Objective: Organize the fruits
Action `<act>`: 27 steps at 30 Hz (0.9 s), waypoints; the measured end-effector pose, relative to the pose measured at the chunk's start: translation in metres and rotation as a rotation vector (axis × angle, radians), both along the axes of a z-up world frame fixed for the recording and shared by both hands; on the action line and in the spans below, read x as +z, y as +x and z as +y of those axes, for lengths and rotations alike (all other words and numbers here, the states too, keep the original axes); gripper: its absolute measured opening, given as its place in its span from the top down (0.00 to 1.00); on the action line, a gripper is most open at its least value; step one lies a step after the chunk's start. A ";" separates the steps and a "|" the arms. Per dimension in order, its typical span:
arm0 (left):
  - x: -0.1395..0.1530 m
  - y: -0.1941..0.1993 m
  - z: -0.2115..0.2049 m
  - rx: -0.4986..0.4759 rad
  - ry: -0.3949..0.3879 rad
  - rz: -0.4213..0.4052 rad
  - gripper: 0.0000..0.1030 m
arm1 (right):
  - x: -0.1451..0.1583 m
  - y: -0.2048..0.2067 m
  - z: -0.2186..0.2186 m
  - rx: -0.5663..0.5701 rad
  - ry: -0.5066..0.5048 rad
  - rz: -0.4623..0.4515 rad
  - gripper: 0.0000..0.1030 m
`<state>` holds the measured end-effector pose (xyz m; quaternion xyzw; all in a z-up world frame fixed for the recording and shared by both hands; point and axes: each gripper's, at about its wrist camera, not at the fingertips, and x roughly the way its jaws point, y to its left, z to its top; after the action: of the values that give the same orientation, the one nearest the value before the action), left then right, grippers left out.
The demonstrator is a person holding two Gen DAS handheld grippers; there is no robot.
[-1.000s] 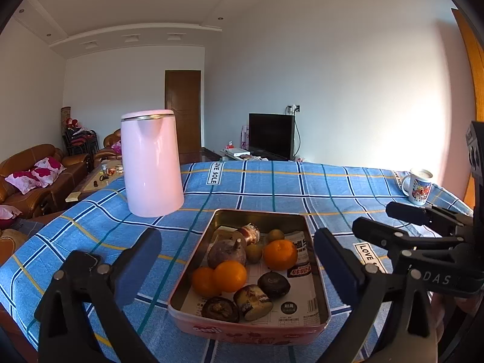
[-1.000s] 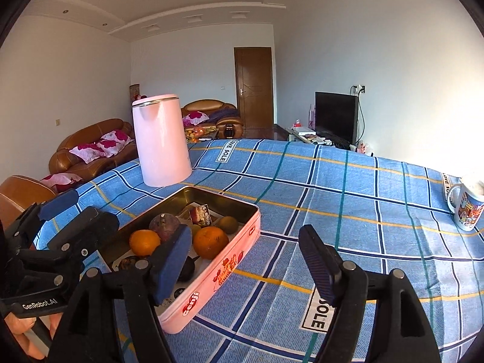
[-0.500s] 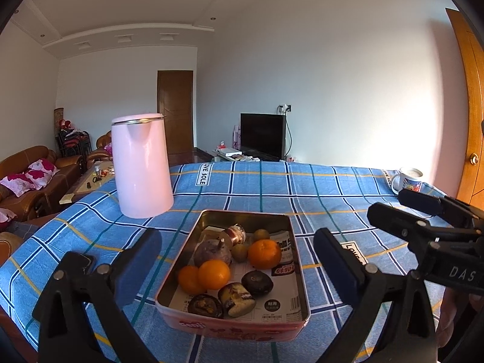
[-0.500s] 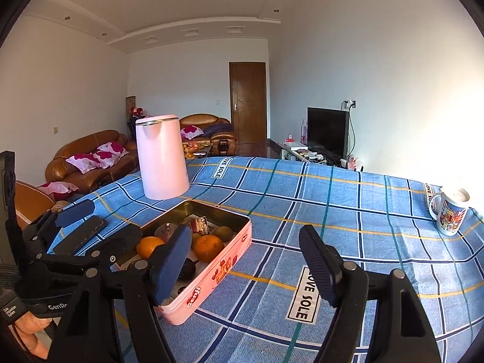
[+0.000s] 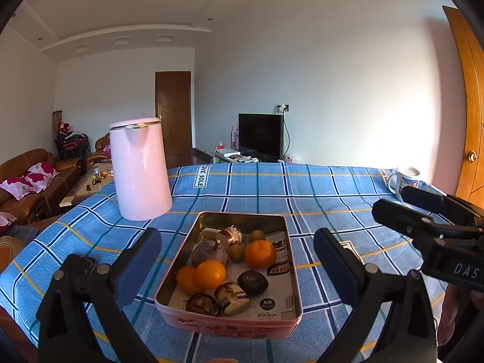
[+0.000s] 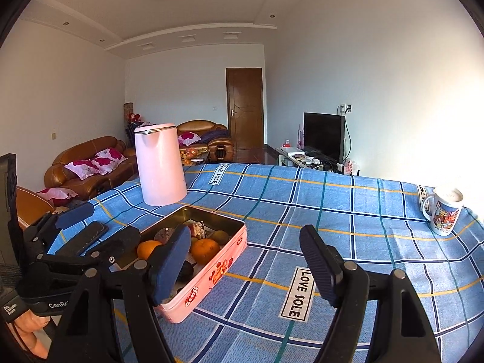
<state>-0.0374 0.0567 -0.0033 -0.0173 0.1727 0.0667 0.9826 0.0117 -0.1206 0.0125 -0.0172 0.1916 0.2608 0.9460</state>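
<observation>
A pink metal tin (image 5: 230, 326) sits on the blue checked tablecloth. It holds three oranges (image 5: 259, 253), a purple round fruit (image 5: 209, 253), small green-brown fruits (image 5: 236, 252), dark fruits (image 5: 252, 282) and wrappers. My left gripper (image 5: 237, 264) is open and empty, held above the near end of the tin. My right gripper (image 6: 245, 260) is open and empty over the cloth to the right of the tin (image 6: 211, 272). The left gripper also shows in the right wrist view (image 6: 78, 236), beside the tin's left side.
A tall pink kettle (image 5: 139, 169) stands behind the tin to the left. A patterned mug (image 6: 444, 211) stands at the far right of the table. The table's left edge drops toward brown sofas (image 6: 87, 166). A TV (image 5: 260, 135) stands by the far wall.
Both grippers have drawn back and risen away from the tin, so it looks smaller and farther. Both stay open. Nothing in the tin has moved.
</observation>
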 end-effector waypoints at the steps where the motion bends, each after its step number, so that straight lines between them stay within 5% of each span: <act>1: 0.000 0.000 0.000 -0.002 -0.002 0.002 0.01 | 0.000 0.000 0.000 0.000 0.000 0.001 0.26; 27: 0.002 0.003 -0.006 0.000 -0.025 0.019 0.00 | 0.000 -0.002 -0.013 -0.014 0.009 -0.004 0.26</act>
<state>-0.0347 0.0510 -0.0011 -0.0290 0.1830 0.0646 0.9806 0.0101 -0.1338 0.0120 -0.0119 0.1887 0.2549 0.9483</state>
